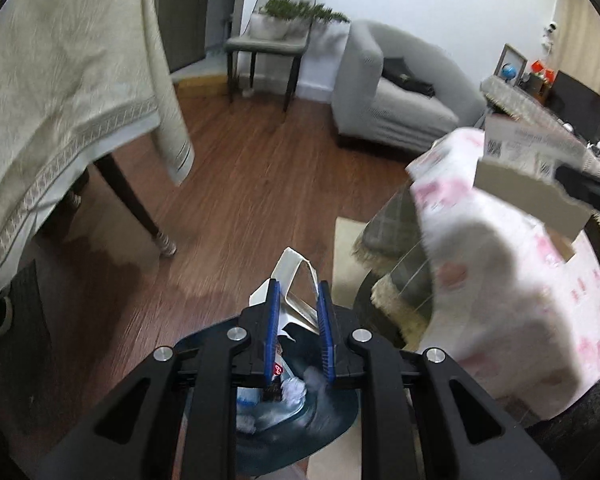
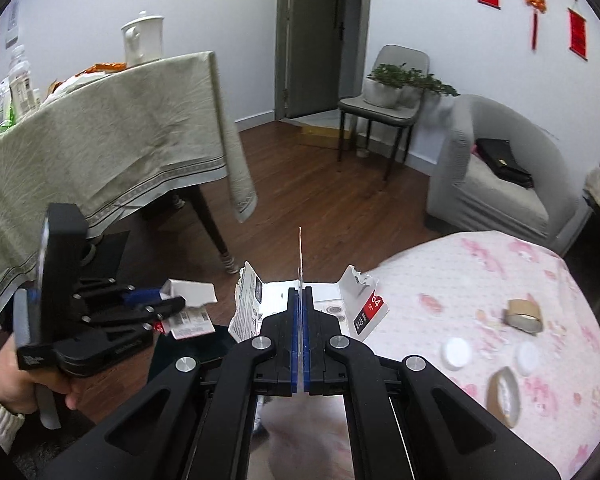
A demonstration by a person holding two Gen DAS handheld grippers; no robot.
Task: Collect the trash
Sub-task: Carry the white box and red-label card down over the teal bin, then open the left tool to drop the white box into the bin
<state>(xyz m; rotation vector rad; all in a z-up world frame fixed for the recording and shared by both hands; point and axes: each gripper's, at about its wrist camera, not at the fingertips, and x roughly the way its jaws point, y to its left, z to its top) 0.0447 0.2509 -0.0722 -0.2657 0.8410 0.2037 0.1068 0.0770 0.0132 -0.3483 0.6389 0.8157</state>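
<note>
— Pressed onto a crumpled white carton scrap [image 1: 296, 296], the left claw [image 1: 298, 312] is seen nearest the lens, held over a dark bin [image 1: 332, 412] in which balled paper [image 1: 294, 390] is already gathered.

— And further right?

— A torn flattened carton [image 2: 300, 304] is pinched on edge by the right claw [image 2: 301, 300], whose pads are pressed together on the thin card. It is held at the near-left edge of the pink-covered bench [image 2: 460, 280], just right of the bin.

— What is judged done?

— Some trash is already binned, as far as can be seen. Two pieces are in hand and not yet released.

— And what is left?

— On the bench, toward the right, a tape roll [image 2: 524, 314], two white caps [image 2: 456, 352] and a flat brown piece [image 2: 504, 396] are still lying loose; these are presumably to be collected next. Whether the cluttered table under the beige cloth [image 2: 100, 140] on the far left is part of the job cannot be told.

— So roughly midway?

— Hardly more than that, it is judged: two drops are pending and several small items remain.
</note>
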